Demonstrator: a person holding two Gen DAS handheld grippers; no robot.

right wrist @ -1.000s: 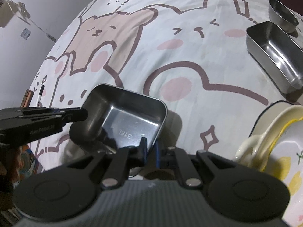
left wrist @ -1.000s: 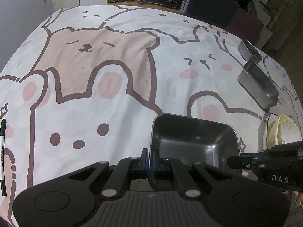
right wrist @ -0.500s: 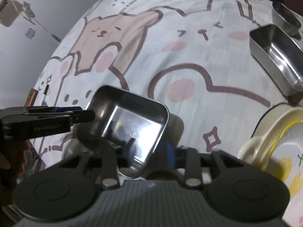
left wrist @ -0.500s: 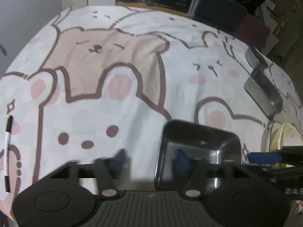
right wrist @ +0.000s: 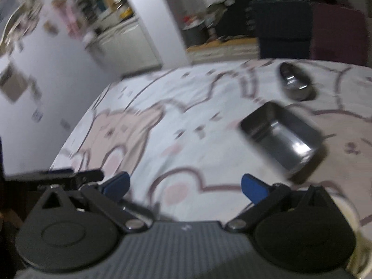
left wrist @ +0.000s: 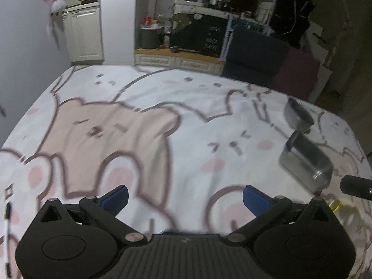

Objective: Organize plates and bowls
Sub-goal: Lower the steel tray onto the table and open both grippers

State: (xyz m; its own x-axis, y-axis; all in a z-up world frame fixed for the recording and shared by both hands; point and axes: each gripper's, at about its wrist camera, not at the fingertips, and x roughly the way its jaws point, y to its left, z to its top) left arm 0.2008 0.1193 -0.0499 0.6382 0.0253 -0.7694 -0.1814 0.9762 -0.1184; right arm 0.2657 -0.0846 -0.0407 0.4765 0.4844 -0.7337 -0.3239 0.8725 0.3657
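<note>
- Your left gripper [left wrist: 184,197] stands with its jaws spread wide; they have just been opening, and nothing but the bear-print cloth [left wrist: 144,139] shows between the blue pads [left wrist: 116,197].
- Your right gripper [right wrist: 186,186] is likewise at full spread, jaws just opened, with only the cloth between them.
- In the left wrist view a rectangular steel tray [left wrist: 304,162] lies on the cloth at the right, well apart from your left gripper; a round steel bowl [left wrist: 297,116] sits just beyond it, farther away.
- The right wrist view shows the same pair: the tray far and to the right, the bowl behind it (both blurred; I cannot tell whether they touch).
- A pale rim of crockery [right wrist: 358,232] shows at the near right edge of the right wrist view, mostly behind the gripper body; its kind cannot be made out.
- A pen [left wrist: 7,230] lies at the near left edge of the cloth.
- The tip of the other gripper intrudes at the right edge of the left wrist view.
</note>
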